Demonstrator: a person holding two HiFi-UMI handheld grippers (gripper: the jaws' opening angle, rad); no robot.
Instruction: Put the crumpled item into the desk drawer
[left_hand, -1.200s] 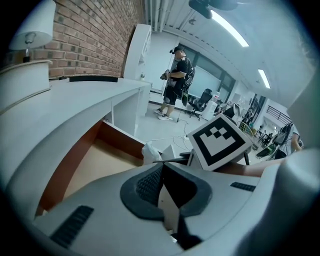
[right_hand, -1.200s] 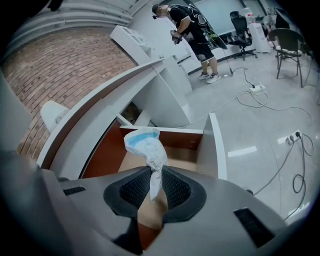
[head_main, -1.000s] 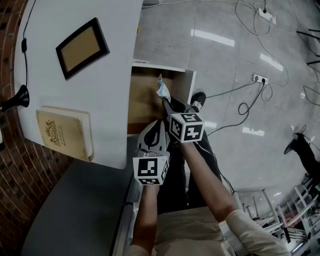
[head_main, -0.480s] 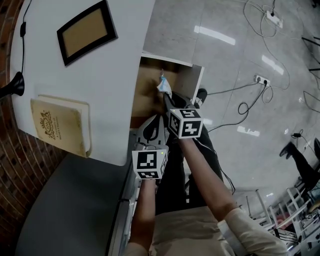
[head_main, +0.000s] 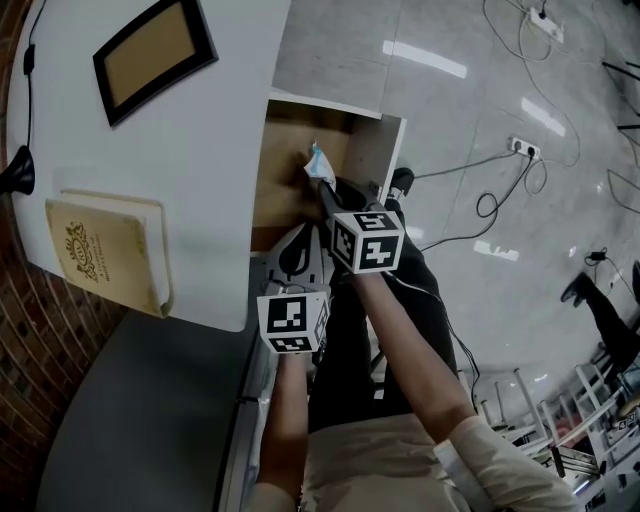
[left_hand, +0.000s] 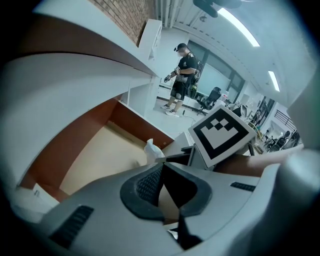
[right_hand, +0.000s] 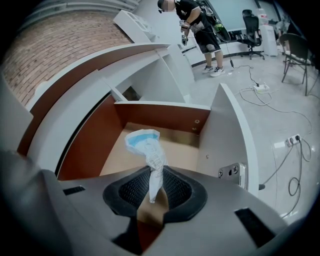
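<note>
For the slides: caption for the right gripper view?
Right tool, jaws opening, holds crumpled paper between them over the open desk drawer.

Open desk drawer beside white desk; crumpled item above it, between opening jaws of right gripper; left gripper alongside.

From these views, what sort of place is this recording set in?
Probably an office or lab workspace: a white desk with an open drawer, an office chair behind, and a power strip with cables on the floor.

Lighting: dim, cool, from overhead strips; glare streaks on glossy floor. Gripper views: heavy fisheye distortion, dark corners.
</note>
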